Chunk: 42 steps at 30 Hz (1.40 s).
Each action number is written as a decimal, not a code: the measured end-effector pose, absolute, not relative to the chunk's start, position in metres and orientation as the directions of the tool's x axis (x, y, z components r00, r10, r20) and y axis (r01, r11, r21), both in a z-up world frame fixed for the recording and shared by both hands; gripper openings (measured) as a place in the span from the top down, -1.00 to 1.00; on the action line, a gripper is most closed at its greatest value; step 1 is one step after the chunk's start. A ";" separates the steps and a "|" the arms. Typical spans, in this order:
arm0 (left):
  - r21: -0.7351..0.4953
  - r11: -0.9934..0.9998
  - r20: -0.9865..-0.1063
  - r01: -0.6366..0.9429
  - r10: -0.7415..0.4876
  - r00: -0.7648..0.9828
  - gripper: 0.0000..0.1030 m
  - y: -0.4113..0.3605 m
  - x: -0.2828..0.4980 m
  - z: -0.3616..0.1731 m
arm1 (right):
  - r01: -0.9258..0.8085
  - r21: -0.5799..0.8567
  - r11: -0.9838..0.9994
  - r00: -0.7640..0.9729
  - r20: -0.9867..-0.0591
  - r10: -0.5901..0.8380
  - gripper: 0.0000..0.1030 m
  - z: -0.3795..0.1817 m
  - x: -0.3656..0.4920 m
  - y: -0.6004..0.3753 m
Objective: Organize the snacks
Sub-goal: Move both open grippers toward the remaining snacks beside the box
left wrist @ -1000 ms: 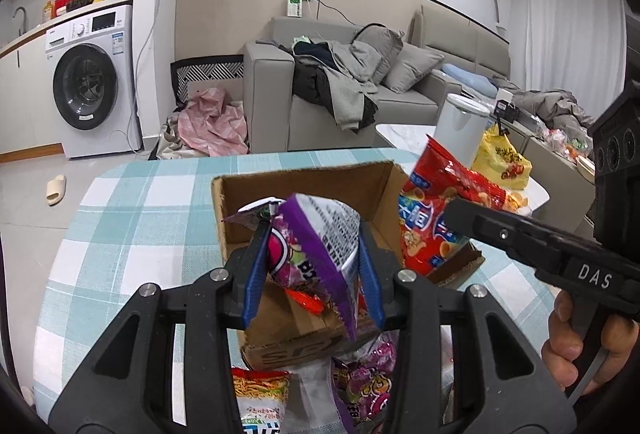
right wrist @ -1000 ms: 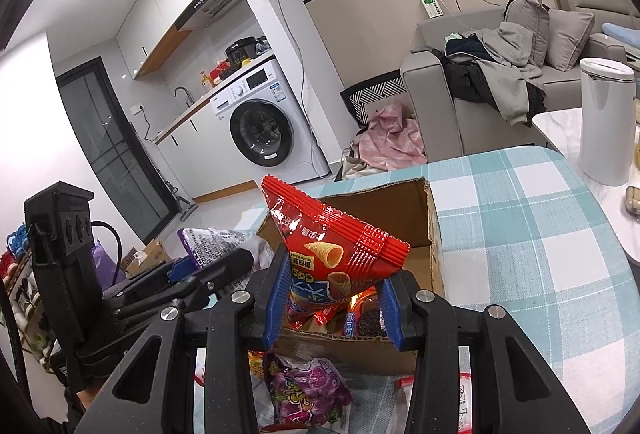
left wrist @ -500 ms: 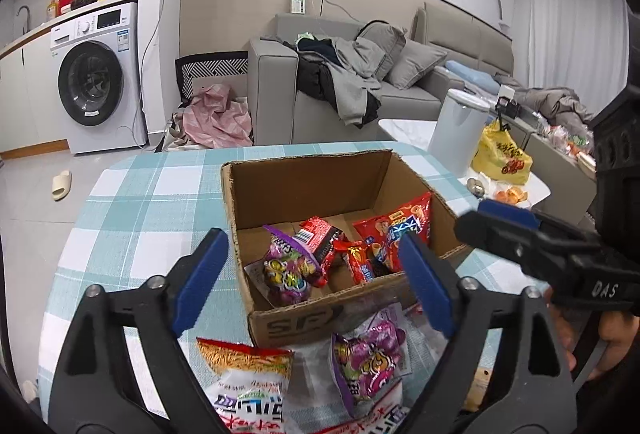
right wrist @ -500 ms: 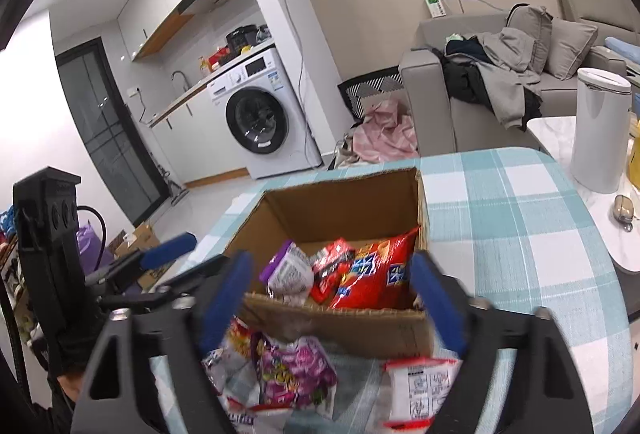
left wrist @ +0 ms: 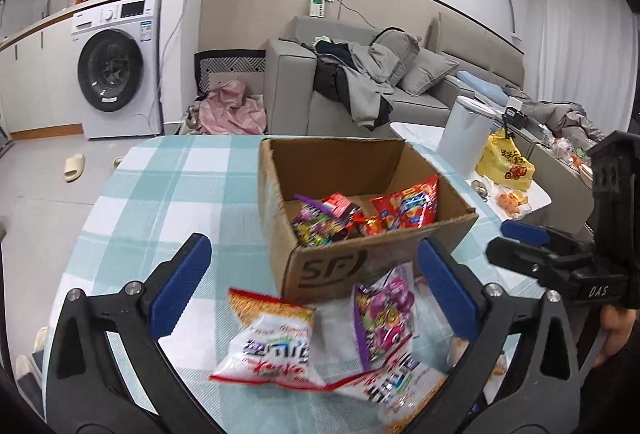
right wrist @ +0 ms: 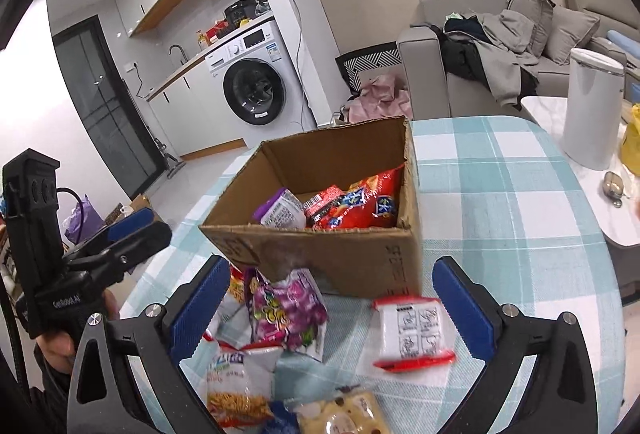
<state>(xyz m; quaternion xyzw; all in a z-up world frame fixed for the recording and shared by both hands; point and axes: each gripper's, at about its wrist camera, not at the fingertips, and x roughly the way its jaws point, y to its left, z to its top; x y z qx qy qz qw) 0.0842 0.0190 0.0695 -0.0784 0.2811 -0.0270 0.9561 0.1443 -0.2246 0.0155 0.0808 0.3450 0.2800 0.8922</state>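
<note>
Beyond the checked tablecloth [left wrist: 168, 186] we see a white washer [left wrist: 116, 66] under a counter, with a pink cloth heap [left wrist: 232, 110] on the floor beside a grey sofa [left wrist: 432, 90]. Dark and grey clothes [left wrist: 356, 82] hang over the sofa's arm. To the right we find a white bin [right wrist: 592, 106], a yellow bag [left wrist: 506, 164] and a slipper [left wrist: 74, 167] on the floor far left.

bright indoor light, fisheye warp, slight blur
</note>
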 end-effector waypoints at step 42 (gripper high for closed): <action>-0.093 0.992 -0.683 -0.088 0.001 0.730 -0.99 0.042 0.111 -0.006 | -0.331 0.291 0.898 0.517 -0.740 0.430 -0.98 -0.055 0.165 -0.245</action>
